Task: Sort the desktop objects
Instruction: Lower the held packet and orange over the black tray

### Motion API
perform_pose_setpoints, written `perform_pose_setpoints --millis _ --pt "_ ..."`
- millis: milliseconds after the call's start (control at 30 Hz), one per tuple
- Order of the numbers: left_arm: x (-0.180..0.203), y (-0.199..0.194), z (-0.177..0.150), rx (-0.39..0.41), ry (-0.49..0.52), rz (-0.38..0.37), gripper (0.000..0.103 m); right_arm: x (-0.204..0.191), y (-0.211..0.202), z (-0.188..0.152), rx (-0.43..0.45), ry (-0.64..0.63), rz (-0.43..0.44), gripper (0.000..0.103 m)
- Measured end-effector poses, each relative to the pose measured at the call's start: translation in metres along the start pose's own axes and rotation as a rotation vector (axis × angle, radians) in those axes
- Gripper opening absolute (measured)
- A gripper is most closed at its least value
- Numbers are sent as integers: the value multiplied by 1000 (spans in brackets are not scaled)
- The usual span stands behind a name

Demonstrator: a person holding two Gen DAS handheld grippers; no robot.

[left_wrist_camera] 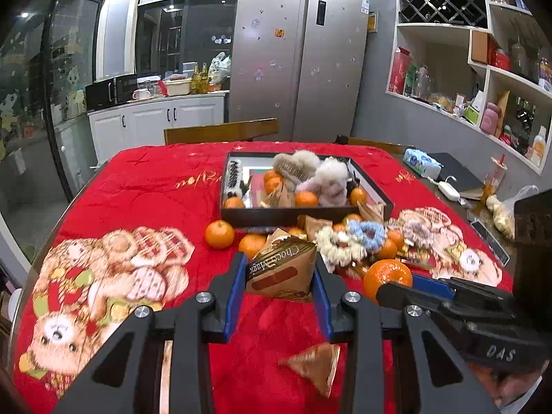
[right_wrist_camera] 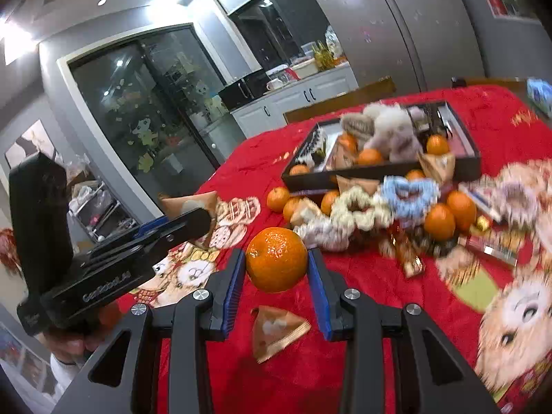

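My left gripper (left_wrist_camera: 280,277) is shut on a brown triangular Choco Magic snack packet (left_wrist_camera: 283,269), held above the red cloth. My right gripper (right_wrist_camera: 277,269) is shut on an orange tangerine (right_wrist_camera: 276,259), also lifted off the table. In the left wrist view the right gripper (left_wrist_camera: 407,284) shows at the right with that tangerine (left_wrist_camera: 387,276). The right wrist view has the left gripper (right_wrist_camera: 198,222) at its left with the packet (right_wrist_camera: 188,203). Behind stands a black tray (left_wrist_camera: 276,215) holding tangerines, fluffy hair clips and packets. Scrunchies (left_wrist_camera: 365,234) and more tangerines lie in front of it.
Another triangular packet (left_wrist_camera: 315,367) lies on the red cloth (left_wrist_camera: 155,186) just below my grippers. A lone tangerine (left_wrist_camera: 219,234) sits left of the pile. A tissue pack (left_wrist_camera: 421,162), a white charger and a dark notebook lie at the table's far right edge. Chairs stand behind the table.
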State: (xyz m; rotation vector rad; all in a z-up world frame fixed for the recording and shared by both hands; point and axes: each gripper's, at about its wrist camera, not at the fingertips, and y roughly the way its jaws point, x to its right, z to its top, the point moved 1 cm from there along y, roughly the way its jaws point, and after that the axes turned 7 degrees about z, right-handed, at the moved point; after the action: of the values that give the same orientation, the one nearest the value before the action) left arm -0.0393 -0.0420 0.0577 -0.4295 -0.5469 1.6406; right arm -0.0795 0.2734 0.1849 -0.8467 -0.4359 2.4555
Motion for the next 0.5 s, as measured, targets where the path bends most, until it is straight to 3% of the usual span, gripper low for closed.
perform_pose_setpoints --millis 233,333,500 --pt "-1 35 26 -26 -18 32 37 9 15 25 -19 -40 -28 35" --pt "1 40 37 0 27 75 37 15 20 39 -18 -45 -35 35" --pt "0 47 60 19 34 78 37 25 28 62 -17 -44 -43 35"
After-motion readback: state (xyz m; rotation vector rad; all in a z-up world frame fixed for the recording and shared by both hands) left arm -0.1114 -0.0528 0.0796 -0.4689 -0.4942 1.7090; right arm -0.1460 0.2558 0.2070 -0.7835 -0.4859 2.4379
